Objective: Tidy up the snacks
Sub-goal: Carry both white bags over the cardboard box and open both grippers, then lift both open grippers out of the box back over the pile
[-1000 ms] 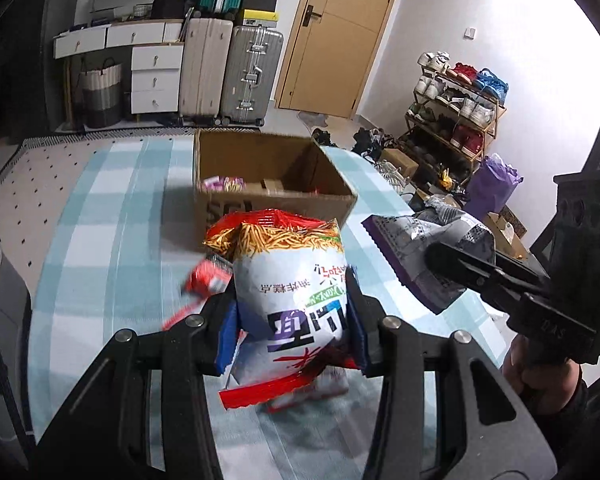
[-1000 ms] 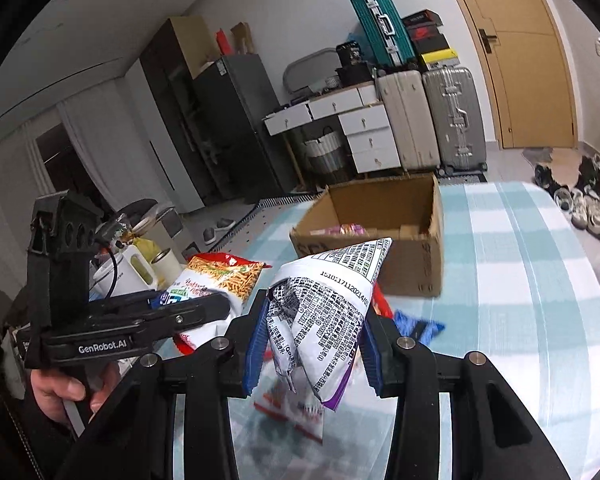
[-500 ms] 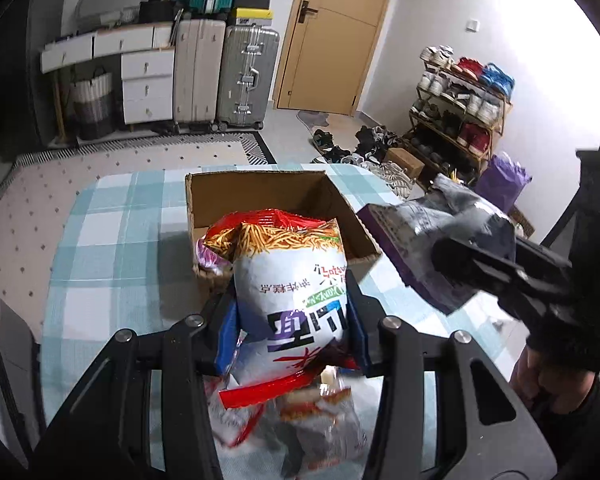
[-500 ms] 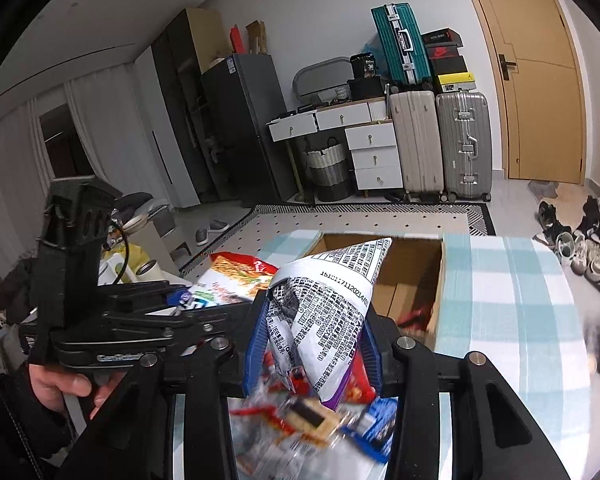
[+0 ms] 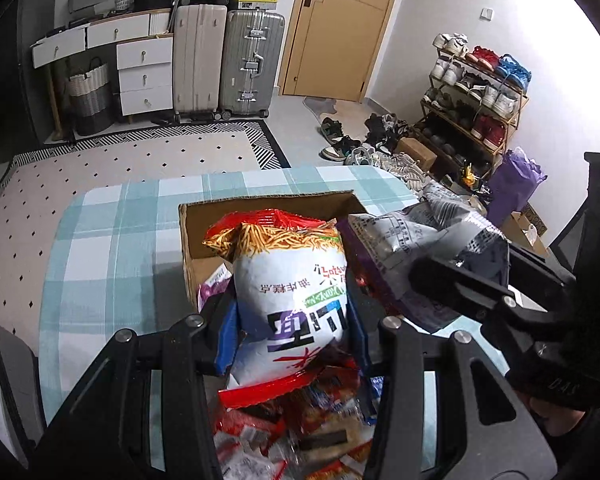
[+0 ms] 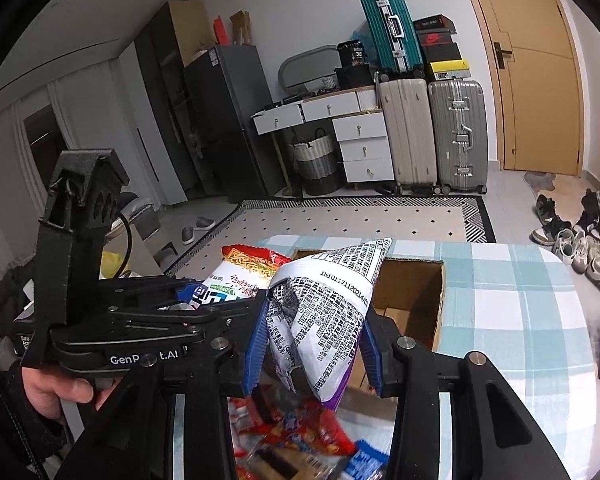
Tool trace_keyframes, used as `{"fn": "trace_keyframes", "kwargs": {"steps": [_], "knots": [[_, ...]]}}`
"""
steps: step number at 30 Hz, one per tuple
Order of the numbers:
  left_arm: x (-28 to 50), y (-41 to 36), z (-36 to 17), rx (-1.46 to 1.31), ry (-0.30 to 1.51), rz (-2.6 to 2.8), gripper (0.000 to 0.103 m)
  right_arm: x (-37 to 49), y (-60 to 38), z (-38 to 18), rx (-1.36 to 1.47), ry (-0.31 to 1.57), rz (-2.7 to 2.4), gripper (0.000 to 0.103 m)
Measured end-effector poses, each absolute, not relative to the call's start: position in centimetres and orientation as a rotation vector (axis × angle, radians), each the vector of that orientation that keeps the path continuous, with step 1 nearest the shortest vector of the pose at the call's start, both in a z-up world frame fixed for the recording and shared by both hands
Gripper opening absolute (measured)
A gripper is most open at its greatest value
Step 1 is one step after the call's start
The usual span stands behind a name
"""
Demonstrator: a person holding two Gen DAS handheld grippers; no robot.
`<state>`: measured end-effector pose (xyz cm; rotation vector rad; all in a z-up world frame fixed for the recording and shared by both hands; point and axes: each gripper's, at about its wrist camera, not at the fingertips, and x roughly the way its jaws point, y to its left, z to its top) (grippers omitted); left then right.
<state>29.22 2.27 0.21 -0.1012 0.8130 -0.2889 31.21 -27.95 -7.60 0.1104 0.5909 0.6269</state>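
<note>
The white crisp bag printed with fried sticks (image 5: 292,280) was clamped in the left gripper (image 5: 292,332), the crumpled silver-and-purple foil packet (image 6: 324,312) in the right gripper (image 6: 314,354). Both hung above the near side of the open brown cardboard box (image 6: 412,292). Carrying was the step in hand; next called for opening each gripper over the box, clear of the loose wrappers (image 5: 300,432) before it.

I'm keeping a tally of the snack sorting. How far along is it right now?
Partly done. A few packets already lie in the cardboard box. In hand: the left gripper is shut on a noodle-snack bag, and the right gripper is shut on a crumpled silver bag, both held up near the box's opening. Left: a pile of loose packets on the checked tablecloth.
</note>
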Motion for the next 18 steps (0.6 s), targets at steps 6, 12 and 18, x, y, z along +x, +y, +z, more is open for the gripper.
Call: {"fn": "trace_keyframes", "kwargs": {"steps": [6, 12, 18], "knots": [[33.0, 2.3, -1.4, -0.094, 0.840, -0.279, 0.042, 34.5, -27.7, -9.4, 0.109, 0.624, 0.603, 0.041], [35.5, 2.3, -3.9, -0.090, 0.865, -0.281, 0.042, 37.2, -27.5, -11.7, 0.106, 0.655, 0.567, 0.042], [37.2, 2.7, -5.4, -0.102, 0.893, -0.264, 0.059, 38.6, -28.0, -12.9, 0.115, 0.642, 0.553, 0.060]]}}
